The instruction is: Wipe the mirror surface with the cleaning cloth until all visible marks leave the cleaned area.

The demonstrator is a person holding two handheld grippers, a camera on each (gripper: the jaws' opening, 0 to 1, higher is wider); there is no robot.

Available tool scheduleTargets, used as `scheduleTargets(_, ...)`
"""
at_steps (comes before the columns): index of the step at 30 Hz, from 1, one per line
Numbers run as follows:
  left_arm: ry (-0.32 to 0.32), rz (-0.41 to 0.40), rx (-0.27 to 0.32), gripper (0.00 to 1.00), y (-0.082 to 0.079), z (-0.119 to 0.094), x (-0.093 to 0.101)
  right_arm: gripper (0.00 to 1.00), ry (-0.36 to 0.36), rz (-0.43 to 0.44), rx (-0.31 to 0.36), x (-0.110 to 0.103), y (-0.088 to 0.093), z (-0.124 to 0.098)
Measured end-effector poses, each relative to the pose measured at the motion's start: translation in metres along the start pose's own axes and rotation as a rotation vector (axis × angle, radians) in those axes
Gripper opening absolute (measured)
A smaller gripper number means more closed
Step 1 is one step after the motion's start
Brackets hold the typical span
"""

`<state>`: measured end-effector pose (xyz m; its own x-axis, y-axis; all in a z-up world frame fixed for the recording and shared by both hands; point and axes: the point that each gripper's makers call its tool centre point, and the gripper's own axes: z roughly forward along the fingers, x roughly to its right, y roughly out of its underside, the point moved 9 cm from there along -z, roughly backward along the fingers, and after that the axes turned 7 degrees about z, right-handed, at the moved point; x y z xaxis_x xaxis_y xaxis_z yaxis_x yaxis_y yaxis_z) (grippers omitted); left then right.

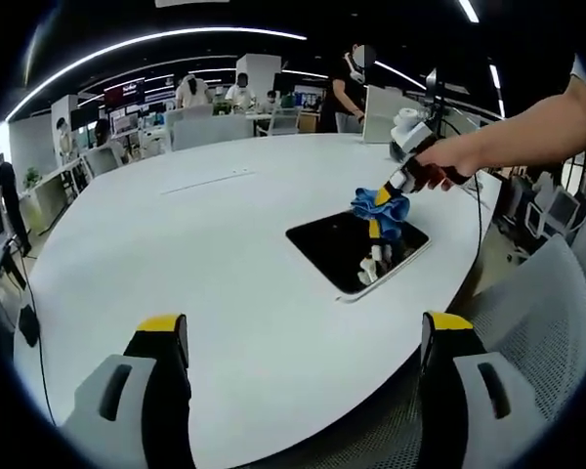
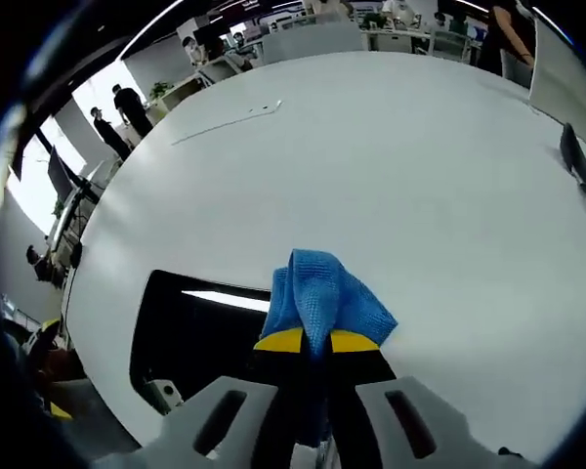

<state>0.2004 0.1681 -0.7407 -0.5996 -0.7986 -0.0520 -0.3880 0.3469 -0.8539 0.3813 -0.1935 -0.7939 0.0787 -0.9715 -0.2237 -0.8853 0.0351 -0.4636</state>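
A flat rectangular mirror [image 1: 344, 244] lies on the white table [image 1: 215, 244] near its right edge, its glass dark with reflections. My right gripper [image 1: 383, 194], held by a person's hand, comes in from the right and hangs over the mirror's far part, shut on a blue cleaning cloth [image 1: 378, 204]. In the right gripper view the blue cloth [image 2: 320, 296] bunches up between the yellow-tipped jaws of the right gripper [image 2: 315, 341], above the mirror [image 2: 200, 337]. My left gripper [image 1: 300, 327] is open over the table's near edge, holding nothing.
The round white table [image 2: 391, 156] stretches far behind the mirror. A grey mesh chair [image 1: 527, 322] stands at the lower right. Several people and desks are in the office background [image 1: 234, 93]. A dark object [image 2: 578, 164] lies at the table's right side.
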Motion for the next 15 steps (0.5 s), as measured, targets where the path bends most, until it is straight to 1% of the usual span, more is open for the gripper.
scheduleTargets(1, -0.001, 0.000, -0.001, 0.99, 0.0001, -0.0002, -0.0001, 0.02, 0.012, -0.001, 0.014, -0.0010, 0.0000, -0.0004)
scheduleTargets(4, -0.001, 0.000, 0.000, 0.99, 0.0003, 0.0003, -0.0008, 0.02, 0.022, 0.005, 0.021, -0.0016, -0.0003, -0.0002)
scheduleTargets(5, 0.000, 0.000, 0.000, 0.99, 0.0005, 0.0003, -0.0009, 0.02, 0.023, 0.004, 0.020, -0.0013, -0.0005, -0.0002)
scheduleTargets(8, 0.002, 0.001, -0.002, 0.99, 0.0011, 0.0010, -0.0012, 0.02, 0.024, 0.043, 0.018, -0.0017, -0.0003, -0.0016)
scheduleTargets(11, 0.003, -0.002, -0.004, 0.99, 0.0013, 0.0012, -0.0010, 0.02, 0.027, 0.048, 0.018, -0.0023, -0.0001, -0.0015)
scheduleTargets(15, 0.008, -0.004, -0.005, 0.99, 0.0013, 0.0011, -0.0002, 0.02, 0.022, 0.069, 0.020, -0.0084, 0.0011, -0.0005)
